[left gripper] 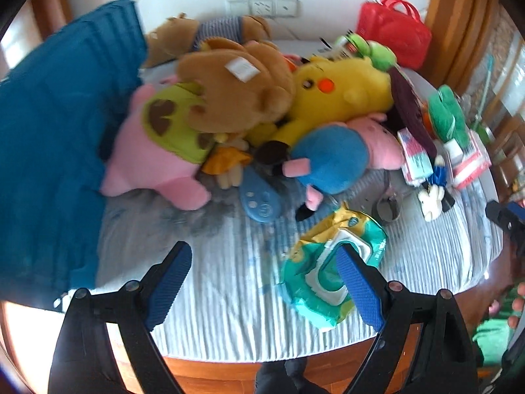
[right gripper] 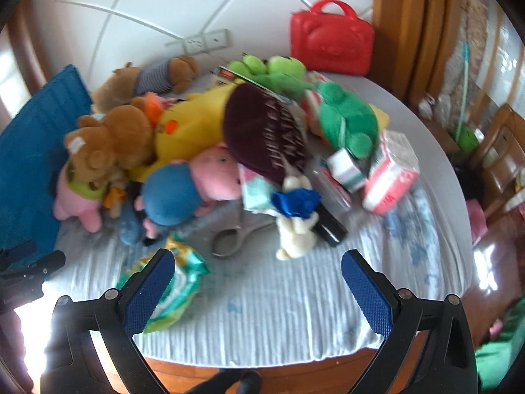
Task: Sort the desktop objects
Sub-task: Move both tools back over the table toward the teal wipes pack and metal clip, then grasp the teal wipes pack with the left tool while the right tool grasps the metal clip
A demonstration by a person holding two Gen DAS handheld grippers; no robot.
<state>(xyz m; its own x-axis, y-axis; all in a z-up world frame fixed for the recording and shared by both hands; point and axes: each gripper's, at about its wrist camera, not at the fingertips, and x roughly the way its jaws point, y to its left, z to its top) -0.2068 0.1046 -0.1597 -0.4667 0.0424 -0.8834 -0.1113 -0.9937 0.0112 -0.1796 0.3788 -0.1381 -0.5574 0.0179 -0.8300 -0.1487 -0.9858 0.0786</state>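
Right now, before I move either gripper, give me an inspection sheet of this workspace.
Surface: round table under a grey-white striped cloth.
Job's things: wet wipes pack nearest, plush pile behind with yellow Pikachu plush, brown bear plush, blue-bodied pink pig plush, green frog plush.
Clutter: scissors, tissue pack, red toy case, blue cushion.
Grippers: left gripper open, holding nothing; right gripper open, holding nothing.
Cables: white cords on the wall above the sockets.
Surroundings: wooden furniture at right.
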